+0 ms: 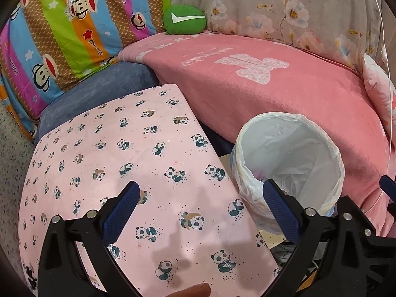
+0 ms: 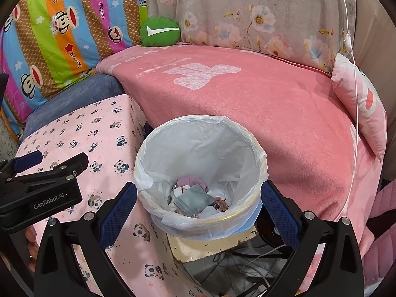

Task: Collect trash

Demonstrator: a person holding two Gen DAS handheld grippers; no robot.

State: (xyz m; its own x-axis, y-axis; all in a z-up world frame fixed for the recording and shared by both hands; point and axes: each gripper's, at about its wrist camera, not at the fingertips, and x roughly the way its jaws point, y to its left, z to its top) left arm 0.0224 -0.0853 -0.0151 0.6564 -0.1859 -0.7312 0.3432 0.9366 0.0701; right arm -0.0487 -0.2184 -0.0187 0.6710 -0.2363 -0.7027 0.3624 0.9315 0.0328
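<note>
The waste bin (image 2: 257, 148), lined with a white plastic bag, stands between the panda-print surface and the pink-covered sofa. Crumpled trash (image 2: 195, 198) lies at its bottom: grey, white and pink scraps. My right gripper (image 2: 198, 186) hovers open above the bin's near rim, with nothing between its fingers. My left gripper (image 1: 200, 185) is open and empty over the pink panda-print cloth (image 1: 123, 148), with the bin (image 1: 289, 123) just right of its right finger. In the right wrist view the left gripper (image 2: 60, 158) appears at the left, over the cloth.
A pink blanket (image 2: 272, 104) covers the sofa seat behind the bin. A green cushion (image 2: 159, 32), a striped monkey-print quilt (image 2: 61, 32) and a floral cover (image 2: 247, 12) lie behind. A pink pillow (image 2: 358, 104) and white cord (image 2: 355, 94) are right. Cables (image 2: 247, 264) lie below the bin.
</note>
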